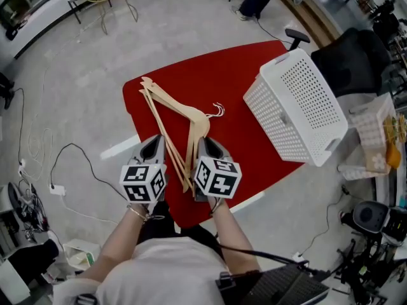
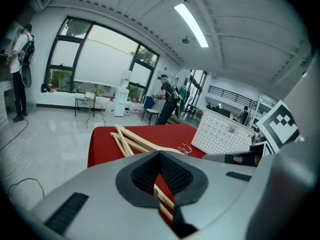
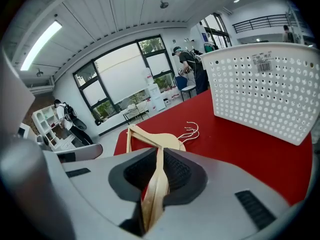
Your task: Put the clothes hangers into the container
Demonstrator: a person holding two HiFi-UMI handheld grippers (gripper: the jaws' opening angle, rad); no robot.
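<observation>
From the head view I have both claws low in the middle of the frame, over the near end of the red table [image 1: 235, 75], side by side with the marker cubes facing up at me. The bundle of wooden hangers [image 1: 184, 110] lies on the red top. Its long bars run from the upper left of the table down between the two claws, and its wire hooks [image 1: 218, 110] point to the right at mid-frame.

My right claw [image 1: 205, 142] sits on the right-hand arm of the bundle. In the right gripper view the right claw [image 3: 160, 151] is clamped on the hangers [image 3: 150, 136]. A flat strip of pale wood stands on edge between the dark pads, which press on it from both sides, and the hooks [image 3: 190, 131] curl on the cloth just beyond.

My left claw [image 1: 157, 140] lies just left of the long bars. In the left gripper view the pads of the left claw [image 2: 160, 154] meet at their tips. Two bars of the hangers [image 2: 135, 140] show through the slot behind the tips. I cannot tell whether the pads pinch that wood or only sit over it.

The white perforated basket [image 1: 299, 103] stands on the right side of the table, well apart from the bundle. It fills the upper right of the right gripper view [image 3: 260, 91] and sits at centre right of the left gripper view [image 2: 222, 131]. No hanger shows in it.
</observation>
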